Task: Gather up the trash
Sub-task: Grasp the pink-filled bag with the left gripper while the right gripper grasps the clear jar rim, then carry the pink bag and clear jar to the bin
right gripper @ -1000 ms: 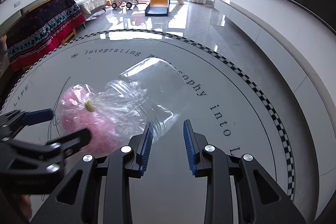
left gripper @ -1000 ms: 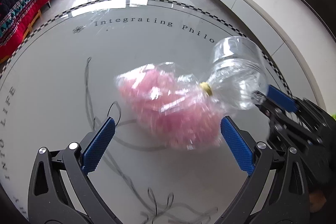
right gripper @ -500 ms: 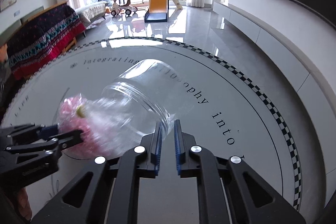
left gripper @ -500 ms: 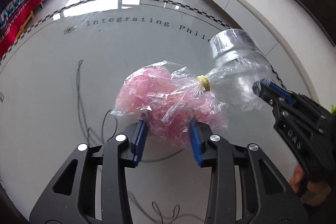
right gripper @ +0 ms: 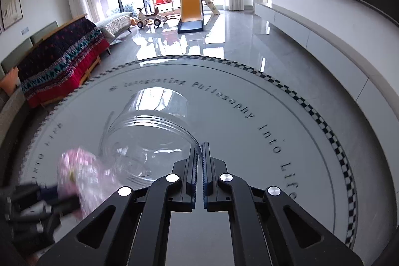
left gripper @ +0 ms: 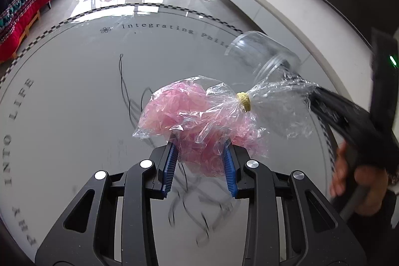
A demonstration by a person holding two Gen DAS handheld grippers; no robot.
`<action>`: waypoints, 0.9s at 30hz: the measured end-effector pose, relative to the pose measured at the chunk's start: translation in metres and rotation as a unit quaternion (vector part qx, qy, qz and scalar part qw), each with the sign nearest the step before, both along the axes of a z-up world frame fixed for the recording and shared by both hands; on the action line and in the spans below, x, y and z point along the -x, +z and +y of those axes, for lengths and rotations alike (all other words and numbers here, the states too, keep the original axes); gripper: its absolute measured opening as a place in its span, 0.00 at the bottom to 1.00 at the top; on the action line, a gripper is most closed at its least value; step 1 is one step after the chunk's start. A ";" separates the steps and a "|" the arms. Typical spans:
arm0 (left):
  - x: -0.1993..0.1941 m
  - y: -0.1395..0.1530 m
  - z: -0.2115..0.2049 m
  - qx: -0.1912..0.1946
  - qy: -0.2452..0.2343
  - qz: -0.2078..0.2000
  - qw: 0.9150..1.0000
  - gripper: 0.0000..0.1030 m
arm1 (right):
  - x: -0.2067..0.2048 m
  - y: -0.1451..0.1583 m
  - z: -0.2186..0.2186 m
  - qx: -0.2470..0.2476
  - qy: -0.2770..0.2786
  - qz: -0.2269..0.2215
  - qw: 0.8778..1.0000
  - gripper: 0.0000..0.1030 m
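A clear plastic bag (left gripper: pixel 194 116) stuffed with pink shreds and tied by a yellow band (left gripper: pixel 244 101) hangs over the round grey table (left gripper: pixel 74 91). My left gripper (left gripper: pixel 199 153) is shut on the bag's lower bulge. An empty clear plastic jar (right gripper: pixel 149 131) is tilted with its mouth toward me, and my right gripper (right gripper: pixel 199 151) is shut on its threaded rim. In the left wrist view the jar (left gripper: pixel 259 54) shows blurred behind the bag's loose tail, next to the right gripper (left gripper: pixel 314 96). The bag (right gripper: pixel 82 166) and left gripper (right gripper: pixel 49 196) are blurred at the lower left of the right wrist view.
The table (right gripper: pixel 299 116) has lettering and a checkered rim. A person's hand (left gripper: pixel 349 166) holds the right tool. Beyond the table are a sofa with a red patterned blanket (right gripper: pixel 59 59), a yellow slide (right gripper: pixel 190 9) and a long white low cabinet (right gripper: pixel 324 41).
The left jaws closed from wide open onto the bag. The right jaws closed onto the jar's rim. Bag and jar have come up and shifted, and the jar's mouth now faces the right camera.
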State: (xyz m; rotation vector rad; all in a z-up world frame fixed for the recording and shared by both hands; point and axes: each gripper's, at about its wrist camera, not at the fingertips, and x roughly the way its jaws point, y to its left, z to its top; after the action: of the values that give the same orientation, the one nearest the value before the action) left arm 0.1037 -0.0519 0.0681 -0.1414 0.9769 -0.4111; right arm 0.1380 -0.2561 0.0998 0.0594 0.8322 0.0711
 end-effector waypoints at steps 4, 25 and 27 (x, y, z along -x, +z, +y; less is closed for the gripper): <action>0.031 0.010 0.014 0.008 0.007 -0.008 1.000 0.32 | 0.017 0.011 0.011 -0.003 0.007 -0.006 1.000 0.05; 0.175 0.042 0.124 0.015 0.121 -0.056 0.991 0.32 | 0.113 0.033 0.109 -0.015 0.106 0.007 0.994 0.05; 0.187 0.039 0.134 0.015 0.134 -0.055 0.989 0.32 | 0.121 0.031 0.119 -0.016 0.117 0.012 0.993 0.05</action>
State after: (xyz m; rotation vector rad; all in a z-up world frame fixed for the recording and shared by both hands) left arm -0.0829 0.0821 0.1072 -0.2711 0.8301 -0.1853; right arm 0.0169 -0.1368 0.1313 -0.0066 0.8585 0.3051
